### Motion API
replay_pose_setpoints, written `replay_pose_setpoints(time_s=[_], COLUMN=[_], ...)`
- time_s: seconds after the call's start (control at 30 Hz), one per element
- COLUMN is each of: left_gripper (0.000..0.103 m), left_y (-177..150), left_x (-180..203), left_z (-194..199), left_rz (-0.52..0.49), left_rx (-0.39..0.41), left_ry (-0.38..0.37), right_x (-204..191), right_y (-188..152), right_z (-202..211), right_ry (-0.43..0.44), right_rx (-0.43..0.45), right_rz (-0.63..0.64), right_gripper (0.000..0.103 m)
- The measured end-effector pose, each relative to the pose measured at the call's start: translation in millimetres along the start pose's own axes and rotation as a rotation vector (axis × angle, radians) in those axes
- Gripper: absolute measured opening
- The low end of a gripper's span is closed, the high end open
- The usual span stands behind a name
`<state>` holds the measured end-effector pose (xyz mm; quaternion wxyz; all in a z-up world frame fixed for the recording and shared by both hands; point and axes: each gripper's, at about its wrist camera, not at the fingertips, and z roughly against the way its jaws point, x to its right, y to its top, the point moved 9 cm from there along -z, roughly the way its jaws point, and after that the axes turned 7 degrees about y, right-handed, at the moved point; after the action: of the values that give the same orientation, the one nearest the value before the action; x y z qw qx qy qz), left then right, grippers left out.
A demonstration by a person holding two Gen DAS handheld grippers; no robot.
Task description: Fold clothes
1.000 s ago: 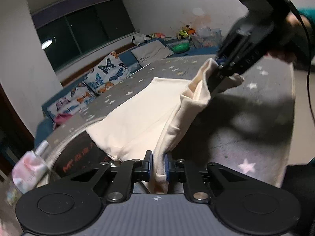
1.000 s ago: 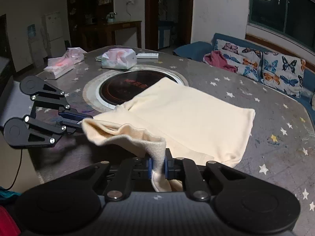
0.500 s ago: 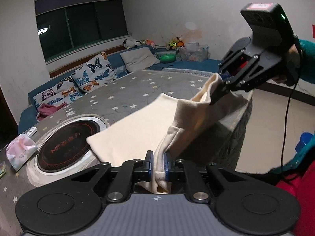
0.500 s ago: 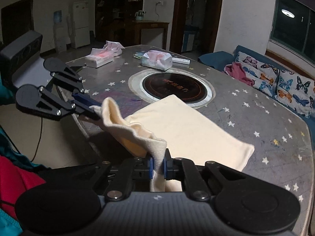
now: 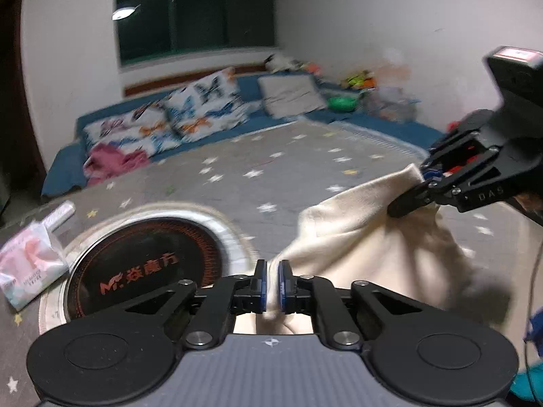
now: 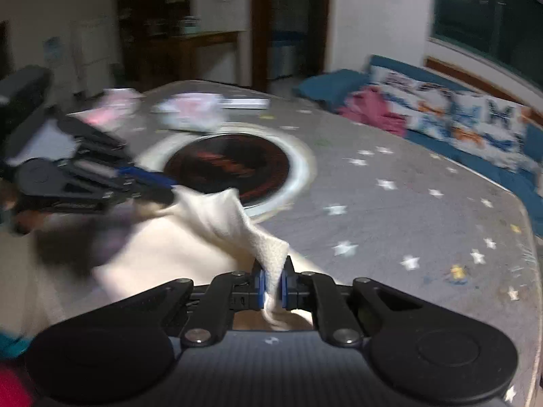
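The left gripper was clamped tight on one edge of the cream cloth; the right gripper pinched another edge just as tightly. The cloth hung slack between them above the near edge of the star-patterned table. Beyond lay the round burner, a tissue pack, then the sofa.

We read "DAS" on the black right gripper and orange "MF" lettering on the round black hob.
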<state>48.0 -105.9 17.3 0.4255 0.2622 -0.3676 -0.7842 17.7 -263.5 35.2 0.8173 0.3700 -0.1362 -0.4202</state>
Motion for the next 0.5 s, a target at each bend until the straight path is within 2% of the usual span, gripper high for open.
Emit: replay_pose_setpoints(time_s=[0.13, 0.2, 0.23, 0.33, 0.4, 0.47, 0.5], left_gripper=[0.007, 0.007, 0.008, 0.010, 0.018, 0.041, 0.046], left_y=[-12.4, -20.0, -22.1, -23.5, -21.3, -21.2, -21.3], left_x=[-21.5, -32.9, -37.1, -41.4, -36.3, -27.2, -22.6], left_z=[-40.2, -45.3, -43.8, -31.9, -21.6, -19.9, -19.4], left_rz=[0.089, 0.133, 0.155, 0.184, 0.179, 0.144, 0.125], left_rx=[-0.076, -0.103, -0.106, -0.094, -0.077, -0.072, -0.070], left_ry=[0.068, 0.096, 0.089, 0.063, 0.038, 0.034, 0.034], right_x=[34.2, 44.9, 49.3, 57.1, 58.4, 56.9, 56.2], right_y=[-13.4, -20.3, -22.9, -27.7, -31.0, -34.0, -35.4], right_z=[-47.2, -55.6, -55.1, -46.9, -36.5, -30.9, -28.2], right_ry=[-0.023, -0.053, -0.071, -0.093, -0.087, -0.088, -0.089], right_rx=[-0.032, -0.017, -0.001, 0.036, 0.041, 0.028, 0.021], right_rz=[-0.136, -0.183, -0.205, -0.245, -0.247, -0.229, -0.220], right_gripper=[0.012, 0.026, 0.039, 0.040, 0.040, 0.040, 0.040])
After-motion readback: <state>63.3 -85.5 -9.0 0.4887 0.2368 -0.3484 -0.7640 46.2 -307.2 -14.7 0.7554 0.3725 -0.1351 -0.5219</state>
